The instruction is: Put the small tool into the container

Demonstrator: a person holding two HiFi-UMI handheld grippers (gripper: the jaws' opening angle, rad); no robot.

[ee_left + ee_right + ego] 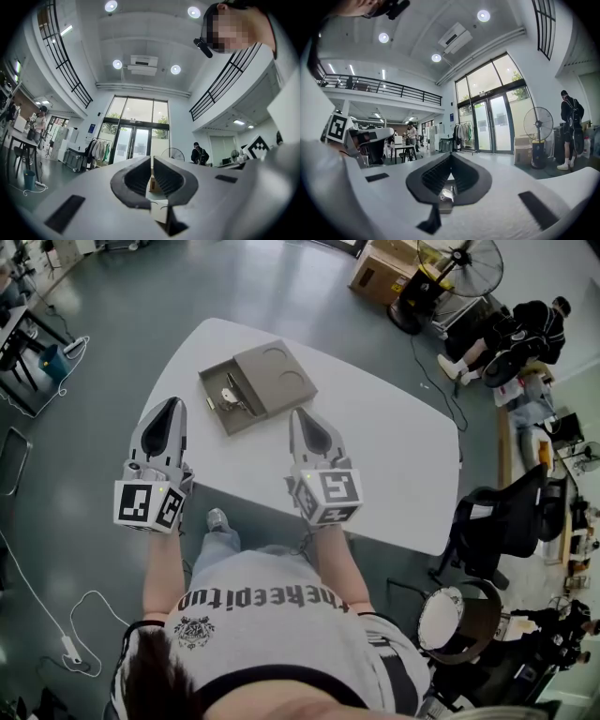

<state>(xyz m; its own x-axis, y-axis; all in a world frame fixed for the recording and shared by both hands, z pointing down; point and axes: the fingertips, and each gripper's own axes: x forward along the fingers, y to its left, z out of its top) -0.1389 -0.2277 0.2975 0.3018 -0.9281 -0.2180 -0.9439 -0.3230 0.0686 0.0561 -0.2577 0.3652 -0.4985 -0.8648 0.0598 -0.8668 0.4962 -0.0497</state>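
A grey container (274, 371) lies open at the far side of the white table (394, 456). In its open tray rests the small metal tool (230, 396). My left gripper (171, 405) hovers over the table's near-left edge, shut and empty, short of the container. To the right, my right gripper (301, 414) is shut and empty too, its tip just near of the container's front corner. In the left gripper view the left gripper (151, 158) has its jaws closed together. In the right gripper view the right gripper (450, 155) is closed, and the tool (445, 192) shows through the gap below the tips.
A standing fan (461, 266) and a cardboard box (380, 270) stand on the floor beyond the table. A seated person (525, 329) is at the far right. A black chair (497, 521) and a round stool (457, 617) stand off the table's right side.
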